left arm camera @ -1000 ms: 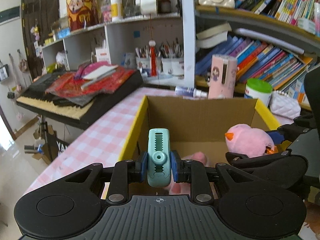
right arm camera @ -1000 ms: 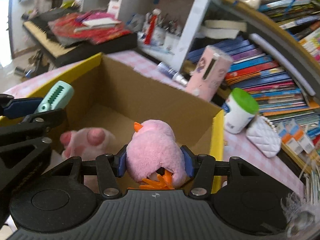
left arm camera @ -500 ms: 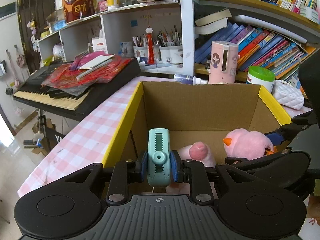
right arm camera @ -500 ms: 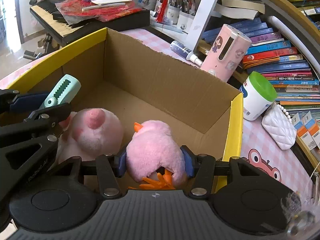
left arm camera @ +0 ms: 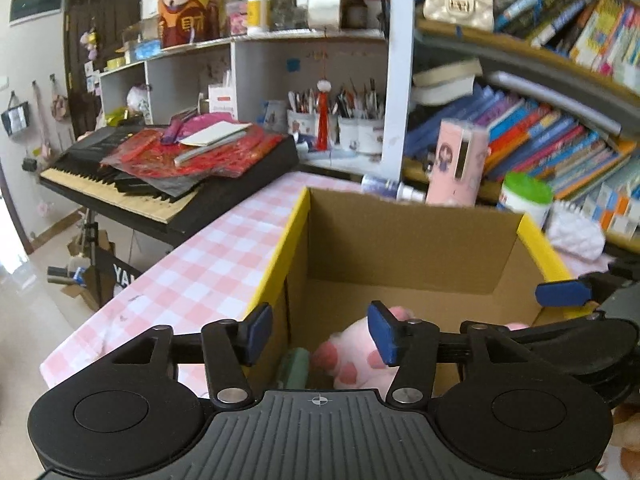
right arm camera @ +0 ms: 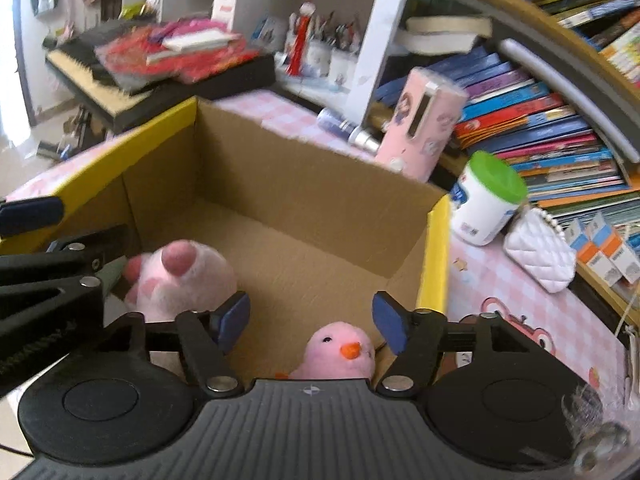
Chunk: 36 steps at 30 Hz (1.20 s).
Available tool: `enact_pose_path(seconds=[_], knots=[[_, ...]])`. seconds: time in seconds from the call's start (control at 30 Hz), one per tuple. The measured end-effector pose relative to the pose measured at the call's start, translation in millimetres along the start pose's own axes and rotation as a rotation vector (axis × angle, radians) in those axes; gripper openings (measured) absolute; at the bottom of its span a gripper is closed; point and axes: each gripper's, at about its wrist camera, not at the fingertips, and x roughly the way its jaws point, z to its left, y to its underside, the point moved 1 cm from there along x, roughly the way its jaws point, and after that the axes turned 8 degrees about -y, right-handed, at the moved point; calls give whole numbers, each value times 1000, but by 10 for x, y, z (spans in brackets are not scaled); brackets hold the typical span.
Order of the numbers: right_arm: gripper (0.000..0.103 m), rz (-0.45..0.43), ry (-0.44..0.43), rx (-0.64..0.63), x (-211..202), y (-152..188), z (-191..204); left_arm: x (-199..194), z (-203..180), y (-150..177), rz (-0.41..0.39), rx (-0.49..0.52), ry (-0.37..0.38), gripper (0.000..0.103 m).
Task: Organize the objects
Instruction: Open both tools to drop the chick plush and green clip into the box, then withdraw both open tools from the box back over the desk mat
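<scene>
Both grippers hang over the cardboard box (right arm camera: 304, 184), jaws opening with nothing between them. In the right wrist view the pink chick (right arm camera: 338, 354) lies at lower centre, just below the right gripper (right arm camera: 310, 320). In the left wrist view the green clip (left arm camera: 294, 368) lies on end below the left gripper (left arm camera: 318, 334), beside the pink paw plush (left arm camera: 356, 354); the box walls stand close around.

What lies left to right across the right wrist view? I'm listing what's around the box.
Keyboard → pink paw toy → pink chick toy → pink cylinder → green-lidded jar → white quilted purse.
</scene>
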Motion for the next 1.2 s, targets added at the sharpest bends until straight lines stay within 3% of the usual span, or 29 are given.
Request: enact_pose_path(seconds=[0.1,0.3,0.67,0.9,1.2], knots=[[71,-55,28,19,-168,6,-20,-153,34,-20,-48,-27,-7,70],[79,-145,89,58,-467,80,-31,-397,76,6,-105,-38,13,83],[88,-227,229,124,-904,412,18,-727,204,254,-117,-35,-1,90],[89,-207,277,189,-1092,769,39,-862,305,526,-74,-5,-41,91],[91,-107,293,208,-1169,1230,262,-995,364,868,22,34,-64,91]])
